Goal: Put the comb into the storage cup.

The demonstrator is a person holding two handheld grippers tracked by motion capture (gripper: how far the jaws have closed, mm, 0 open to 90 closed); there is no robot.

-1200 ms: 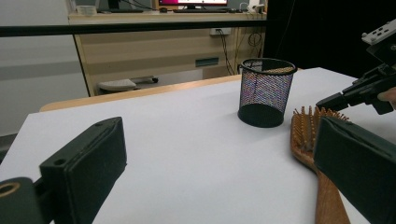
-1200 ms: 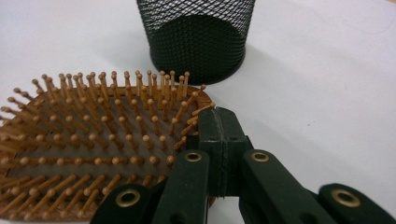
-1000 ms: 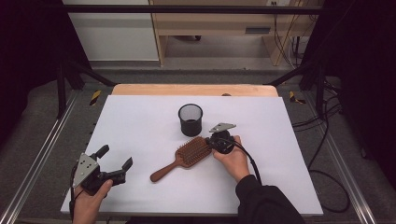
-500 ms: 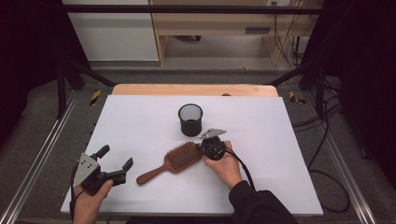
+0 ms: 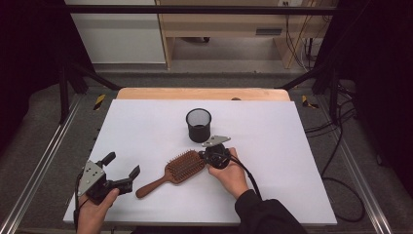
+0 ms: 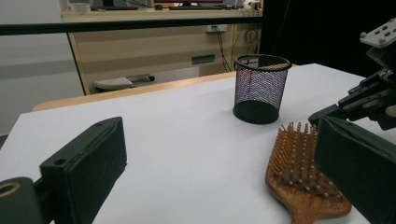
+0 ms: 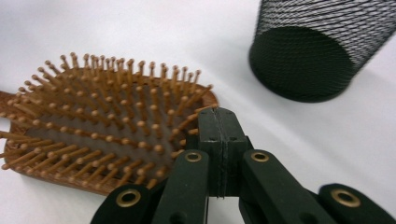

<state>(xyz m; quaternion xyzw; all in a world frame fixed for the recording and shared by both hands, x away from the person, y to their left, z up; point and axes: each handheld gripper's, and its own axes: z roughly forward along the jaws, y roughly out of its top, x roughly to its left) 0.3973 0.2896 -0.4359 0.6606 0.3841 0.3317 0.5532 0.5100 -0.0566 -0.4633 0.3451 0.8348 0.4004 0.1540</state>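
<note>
Bench: white top, wooden strip along the far edge; it carries everything below.
Hairbrush: wooden paddle brush lying bristles up near the middle of the bench, handle pointing near-left, head toward the right. Over the last second it has slid left and nearer, and swung a little.
Mesh cup: black wire cup, upright, just beyond the brush head and apart from it; it has not moved.
Right gripper: at the right edge of the brush head. In the right gripper view its fingers are pressed flat together with nothing between them, the tips against the brush rim among the outer bristles. It has travelled left with the brush.
Left gripper: held at the near-left of the bench, fingers spread wide and empty, well apart from the brush handle; unchanged in place.
What changed: only the brush and the right gripper shifted, together.
Meaning: this looks like a push with closed fingers, not a lift. The brush is likely being nudged toward the waiting left gripper, whose open fingers suit a take of the handle.
</note>
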